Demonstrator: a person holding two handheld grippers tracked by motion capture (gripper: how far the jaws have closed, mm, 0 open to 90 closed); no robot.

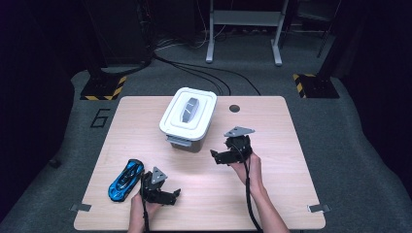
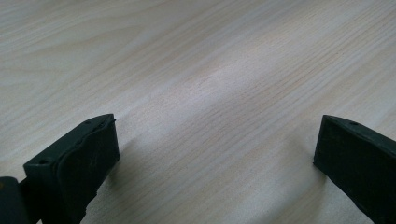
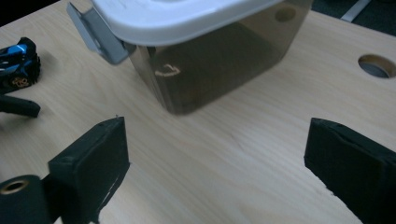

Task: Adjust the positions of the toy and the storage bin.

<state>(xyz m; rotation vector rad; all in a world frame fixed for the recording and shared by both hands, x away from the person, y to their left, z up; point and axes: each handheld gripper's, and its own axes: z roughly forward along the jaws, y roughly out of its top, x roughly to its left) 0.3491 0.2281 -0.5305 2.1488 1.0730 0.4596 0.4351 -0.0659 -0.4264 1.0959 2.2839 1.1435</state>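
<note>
One lidded bin [image 1: 188,119], grey car [image 1: 188,110] on white lid [image 3: 173,18].

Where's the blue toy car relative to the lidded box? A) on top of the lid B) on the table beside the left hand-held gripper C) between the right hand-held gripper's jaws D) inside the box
B: the blue toy car lies on the table right beside the left hand-held gripper, apart from the lidded box.
</note>
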